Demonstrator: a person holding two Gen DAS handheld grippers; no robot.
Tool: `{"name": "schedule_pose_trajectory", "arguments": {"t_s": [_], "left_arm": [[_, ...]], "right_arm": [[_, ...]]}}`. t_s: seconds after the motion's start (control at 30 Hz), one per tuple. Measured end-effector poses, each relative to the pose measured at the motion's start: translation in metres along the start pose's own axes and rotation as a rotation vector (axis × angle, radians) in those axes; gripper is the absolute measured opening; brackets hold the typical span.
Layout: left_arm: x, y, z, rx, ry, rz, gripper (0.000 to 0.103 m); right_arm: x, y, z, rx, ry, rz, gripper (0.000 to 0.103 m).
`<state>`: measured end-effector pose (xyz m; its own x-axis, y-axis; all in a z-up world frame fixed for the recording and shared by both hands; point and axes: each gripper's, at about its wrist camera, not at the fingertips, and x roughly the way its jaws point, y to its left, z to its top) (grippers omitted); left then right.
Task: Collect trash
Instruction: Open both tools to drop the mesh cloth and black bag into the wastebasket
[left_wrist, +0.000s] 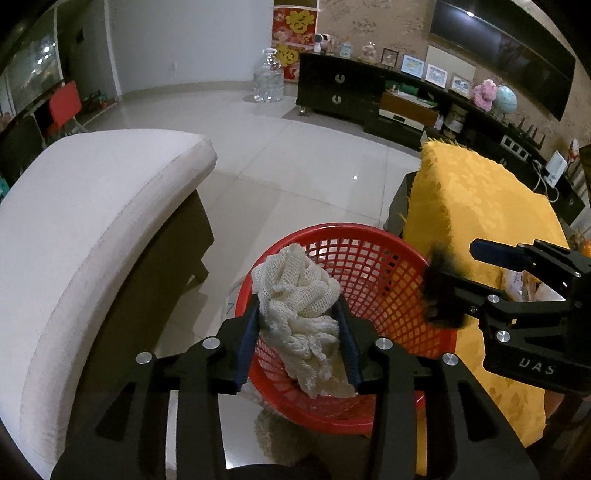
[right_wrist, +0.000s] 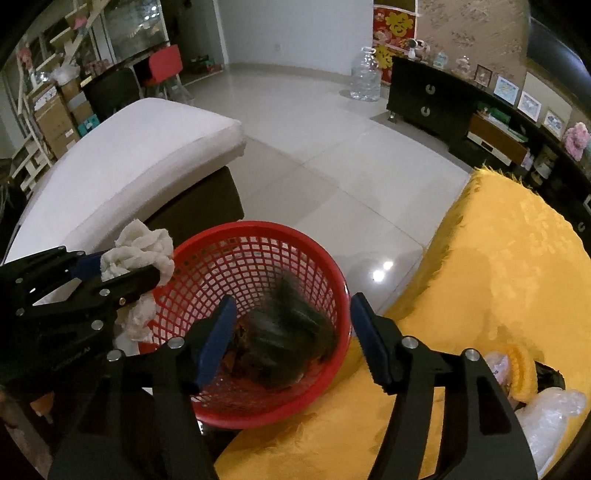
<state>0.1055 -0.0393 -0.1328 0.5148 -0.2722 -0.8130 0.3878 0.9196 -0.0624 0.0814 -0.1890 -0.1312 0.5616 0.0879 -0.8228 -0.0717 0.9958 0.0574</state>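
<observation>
A red mesh basket (left_wrist: 332, 227) (right_wrist: 258, 225) stands low between a white seat and a yellow-covered table. My left gripper (left_wrist: 298, 301) (right_wrist: 129, 269) hangs over the basket's near-left rim, shut on a crumpled white net cloth (left_wrist: 299, 291) (right_wrist: 144, 243) that fills the gap between its blue pads. My right gripper (right_wrist: 293, 297) (left_wrist: 452, 267) is open above the basket's right side, nothing pressed between its fingers. Below it a dark, fuzzy, blurred clump (right_wrist: 288, 325) (left_wrist: 439, 295) is inside the basket, over some reddish-brown scraps.
A white cushioned seat (left_wrist: 92, 221) lies left of the basket, and a table under a yellow cloth (right_wrist: 498, 277) lies right. Crumpled clear plastic (right_wrist: 550, 417) sits on the yellow cloth at the lower right. Pale tiled floor (left_wrist: 295, 147) stretches behind, with a water jug (left_wrist: 267, 81) and dark cabinet (left_wrist: 340, 88).
</observation>
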Motion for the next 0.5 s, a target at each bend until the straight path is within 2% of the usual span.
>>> {"name": "schedule_pose_trajectory", "arguments": {"t_s": [0.1, 0.23, 0.5], "left_arm": [[-0.002, -0.002, 0.002, 0.009, -0.009, -0.007, 0.048], [-0.006, -0.005, 0.003, 0.015, -0.025, -0.004, 0.065], [-0.019, -0.004, 0.003, 0.005, -0.055, 0.013, 0.074]], "right_arm": [[-0.001, -0.002, -0.001, 0.007, -0.001, -0.002, 0.062], [-0.007, -0.007, -0.004, 0.016, -0.007, -0.008, 0.063], [-0.033, -0.023, -0.012, 0.049, -0.044, -0.026, 0.063]]}}
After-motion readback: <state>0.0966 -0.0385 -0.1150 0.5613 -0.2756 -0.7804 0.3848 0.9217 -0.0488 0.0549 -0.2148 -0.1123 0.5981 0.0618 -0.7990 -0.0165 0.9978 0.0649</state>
